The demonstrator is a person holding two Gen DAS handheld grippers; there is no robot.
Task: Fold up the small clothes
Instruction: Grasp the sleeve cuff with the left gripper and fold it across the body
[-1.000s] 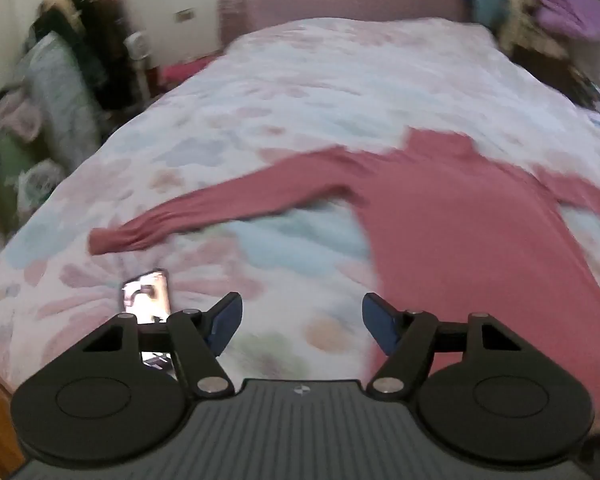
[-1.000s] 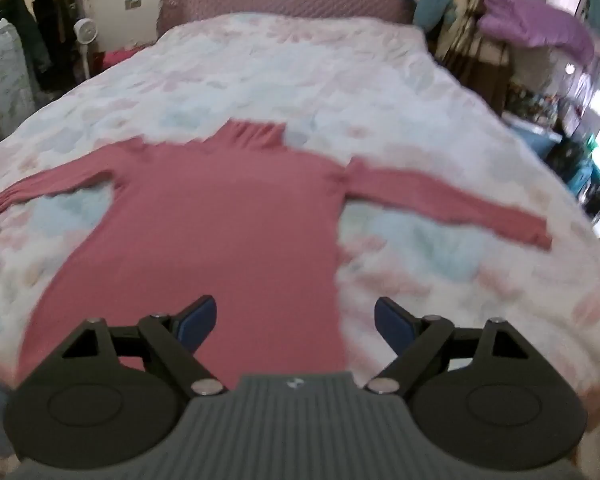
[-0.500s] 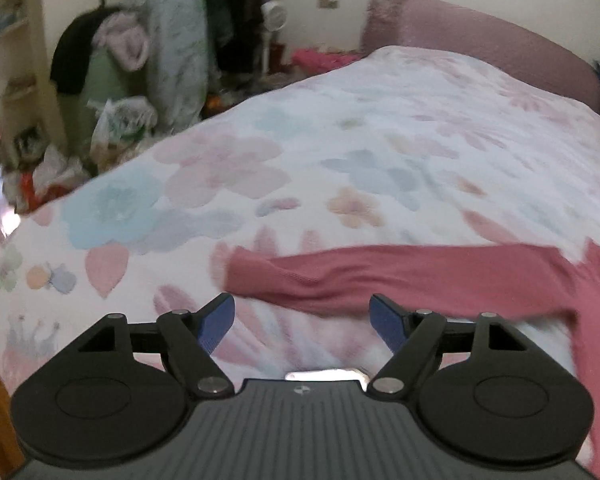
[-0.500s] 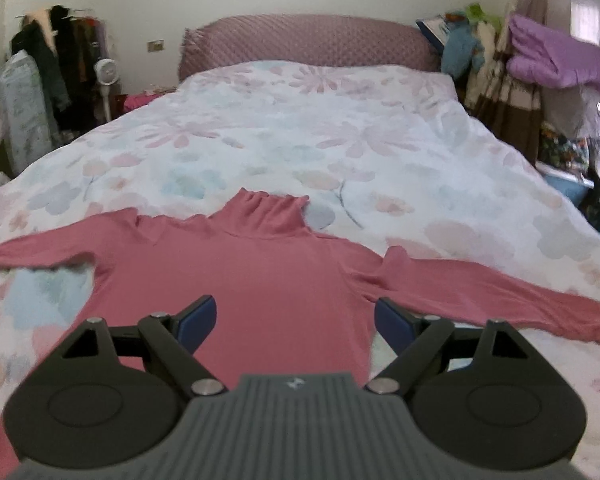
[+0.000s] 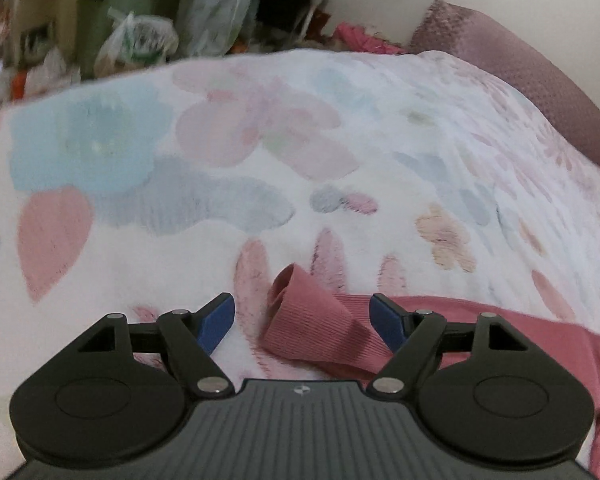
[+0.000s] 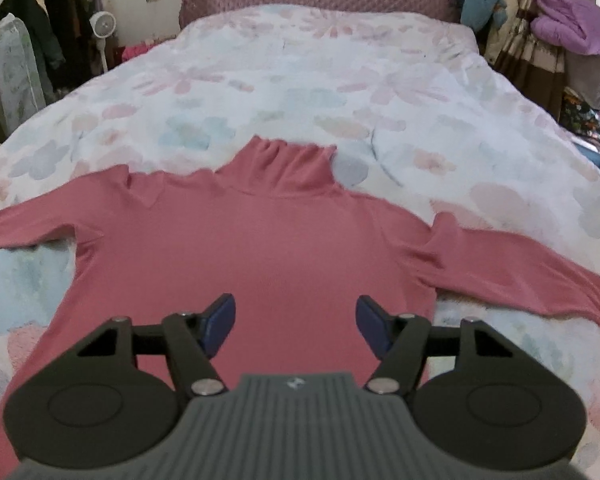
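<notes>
**Sweater spread on bed, both grippers unclenched**

Sweater (image 6: 260,248), pink and ribbed, lay flat on the floral bed (image 6: 340,80), sleeves stretched out to either side. The left hand-held gripper (image 5: 302,316) stood released, its blue pads either side of the raised sleeve cuff (image 5: 312,320) without pressing it. The right hand-held gripper (image 6: 296,320) hung over the sweater's body, its jaws just narrowing yet still apart, gripping nothing.

A pink turtleneck sweater (image 6: 260,248) lies flat with sleeves spread on a flowered bedspread (image 6: 340,80), while the right gripper (image 6: 296,320), its jaws apart and just closing somewhat, hovers over the sweater's body.
</notes>
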